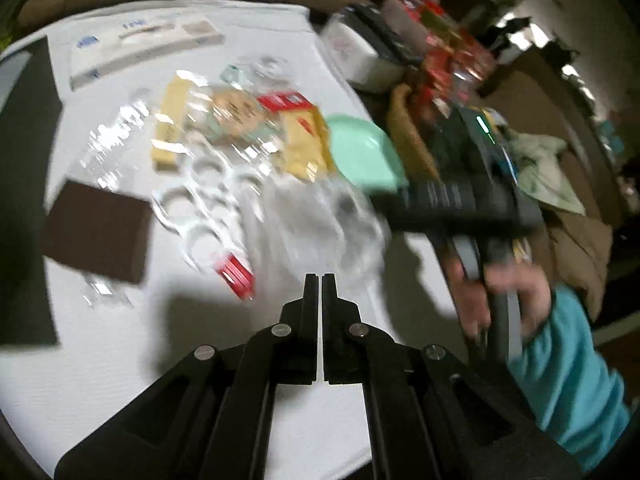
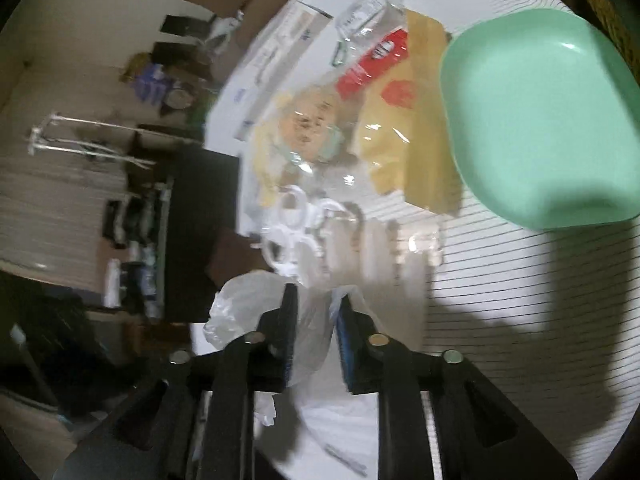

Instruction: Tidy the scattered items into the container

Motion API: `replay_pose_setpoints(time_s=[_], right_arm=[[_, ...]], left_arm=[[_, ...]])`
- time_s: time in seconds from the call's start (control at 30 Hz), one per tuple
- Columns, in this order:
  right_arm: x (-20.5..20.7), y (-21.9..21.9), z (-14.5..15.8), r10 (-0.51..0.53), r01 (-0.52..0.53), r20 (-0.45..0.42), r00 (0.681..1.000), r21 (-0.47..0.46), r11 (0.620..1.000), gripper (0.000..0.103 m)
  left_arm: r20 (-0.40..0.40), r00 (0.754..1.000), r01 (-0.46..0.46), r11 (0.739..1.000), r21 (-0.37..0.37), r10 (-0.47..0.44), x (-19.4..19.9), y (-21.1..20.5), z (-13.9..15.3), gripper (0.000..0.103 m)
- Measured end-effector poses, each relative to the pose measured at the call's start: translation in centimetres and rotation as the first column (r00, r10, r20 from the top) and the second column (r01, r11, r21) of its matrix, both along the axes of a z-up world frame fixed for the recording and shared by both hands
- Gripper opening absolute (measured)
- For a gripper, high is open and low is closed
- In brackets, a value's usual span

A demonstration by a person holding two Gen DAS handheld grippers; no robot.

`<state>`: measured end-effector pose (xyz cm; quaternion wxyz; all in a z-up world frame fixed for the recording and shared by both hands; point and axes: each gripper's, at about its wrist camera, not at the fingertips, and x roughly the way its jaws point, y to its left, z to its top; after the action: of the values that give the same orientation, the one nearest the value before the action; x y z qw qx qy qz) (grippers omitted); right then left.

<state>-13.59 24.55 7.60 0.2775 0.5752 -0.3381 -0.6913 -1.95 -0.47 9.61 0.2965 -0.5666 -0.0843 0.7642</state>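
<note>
1. Your right gripper (image 2: 316, 308) has its fingers narrowed onto a crumpled clear plastic bag (image 2: 244, 304), low in the frame's centre; gripping a fold is probably what lets so limp a thing lift in one piece.
2. The mint green container (image 2: 540, 120) sits at upper right of the right wrist view, open side up on the tabletop (image 2: 500, 264), apart from the bag.
3. Your left gripper (image 1: 320, 280) holds nothing, its fingers almost together, low centre of its frame.
4. Yellow packets (image 1: 304, 144), white plastic rings (image 1: 204, 184) and a brown block (image 1: 96, 232) lie scattered mid-frame.
</note>
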Motion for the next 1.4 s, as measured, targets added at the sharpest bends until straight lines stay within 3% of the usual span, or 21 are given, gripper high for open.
replay_pose_setpoints(time_s=[0.03, 0.13, 0.23, 0.27, 0.33, 0.47, 0.57, 0.67, 0.73, 0.8, 0.97, 1.13, 1.27, 1.3, 1.33, 1.4], right_arm=[[-0.1, 0.3, -0.1, -0.003, 0.003, 0.022, 1.000, -0.005, 1.000, 0.036], [0.0, 1.2, -0.2, -0.016, 0.019, 0.067, 0.998, -0.043, 0.999, 0.051], [0.6, 2.8, 0.6, -0.048, 0.056, 0.099, 0.994, -0.076, 0.996, 0.062], [1.1, 3.5, 1.3, -0.058, 0.065, 0.091, 0.994, -0.082, 0.994, 0.065], [2.1, 5.2, 3.1, -0.073, 0.075, 0.035, 0.997, -0.047, 0.996, 0.088], [5.2, 8.9, 6.7, -0.104, 0.107, -0.103, 0.989, 0.021, 0.994, 0.090], [8.1, 8.2, 7.1, -0.014, 0.034, -0.167, 0.986, 0.116, 0.993, 0.089], [12.2, 4.1, 6.6, 0.201, -0.095, -0.283, 0.938, 0.346, 0.933, 0.081], [14.3, 1.1, 5.8, 0.346, -0.169, -0.323, 0.881, 0.468, 0.867, 0.060], [16.3, -2.4, 4.9, 0.484, -0.235, -0.338, 0.807, 0.567, 0.789, 0.054], [19.0, -8.4, 2.2, 0.696, -0.261, -0.310, 0.647, 0.768, 0.585, 0.052], [19.9, -10.9, -1.1, 0.779, -0.273, -0.245, 0.577, 0.841, 0.467, 0.052], [19.8, -11.9, -1.4, 0.798, -0.207, -0.261, 0.543, 0.879, 0.429, 0.051], [19.4, -11.9, -1.4, 0.791, -0.210, -0.257, 0.555, 0.877, 0.432, 0.041], [19.0, -11.8, -1.4, 0.778, -0.226, -0.256, 0.574, 0.864, 0.451, 0.024], [17.4, -11.0, -0.6, 0.709, -0.286, -0.265, 0.653, 0.781, 0.555, 0.012]], left_arm=[[0.005, 1.000, 0.025, 0.999, -0.023, -0.025, 0.5, 0.7, -0.7, 0.002], [0.046, 0.997, 0.075, 0.978, -0.196, -0.067, 1.8, 3.4, -4.5, 0.002], [0.103, 0.995, 0.040, 0.966, -0.254, -0.014, 1.7, 3.6, -7.9, 0.002], [0.101, 0.995, 0.024, 0.970, -0.244, 0.001, 1.7, 3.3, -8.2, 0.002], [0.096, 0.995, -0.003, 0.973, -0.231, 0.026, 1.8, 2.7, -8.1, 0.002], [0.092, 0.995, -0.015, 0.979, -0.201, 0.034, 1.9, 2.0, -7.3, 0.002], [0.055, 0.997, -0.041, 0.993, -0.107, 0.047, 2.7, 0.2, -4.4, 0.003], [0.032, 0.999, -0.023, 0.998, -0.065, 0.025, 3.6, -1.2, -2.5, 0.006], [0.027, 1.000, -0.001, 0.997, -0.071, 0.003, 4.4, -1.6, -2.0, 0.009], [0.027, 1.000, -0.004, 0.998, -0.070, 0.006, 5.3, -2.3, -1.6, 0.009], [0.030, 0.998, -0.057, 0.998, -0.037, 0.058, 6.0, -3.9, -2.5, 0.009], [0.062, 0.994, -0.090, 0.996, 0.012, 0.089, 5.8, -5.0, -4.5, 0.009], [0.079, 0.993, -0.097, 0.994, 0.048, 0.093, 5.4, -5.3, -5.2, 0.009], [0.080, 0.992, -0.098, 0.994, 0.054, 0.093, 5.4, -5.4, -5.2, 0.009], [0.080, 0.992, -0.098, 0.993, 0.060, 0.093, 5.4, -5.5, -5.2, 0.009], [0.076, 0.993, -0.102, 0.992, 0.080, 0.096, 5.4, -6.0, -5.0, 0.009]])
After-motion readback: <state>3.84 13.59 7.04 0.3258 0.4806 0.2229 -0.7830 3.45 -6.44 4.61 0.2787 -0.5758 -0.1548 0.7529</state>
